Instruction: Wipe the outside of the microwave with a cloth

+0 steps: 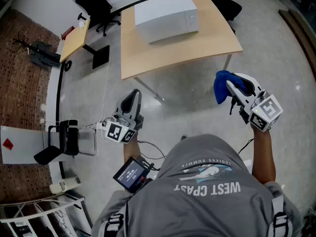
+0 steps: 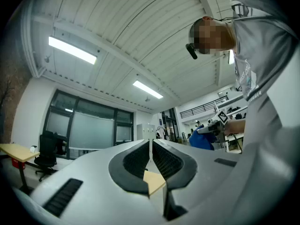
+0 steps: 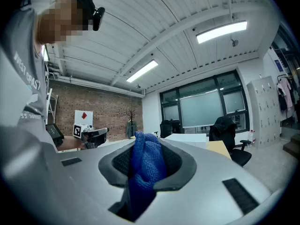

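A white microwave [image 1: 167, 15] stands on a light wooden table [image 1: 197, 46] far ahead of me in the head view. My right gripper [image 1: 230, 86] is held out over the floor to the right, shut on a bunched blue cloth [image 1: 223, 85]. The right gripper view shows that cloth [image 3: 146, 165] wedged between the dark pads, with the microwave [image 3: 187, 138] small behind it. My left gripper [image 1: 132, 98] hangs at the left, well short of the table, its jaws shut with nothing between them. In the left gripper view the gripper [image 2: 150, 150] points slightly upward at the ceiling.
Black office chairs [image 1: 106, 11] stand behind the table, and a second small desk [image 1: 75, 38] is at the left. A folding stool [image 1: 66, 141] and cables lie on the floor at my left. A brick-patterned wall [image 1: 19, 68] runs along the far left.
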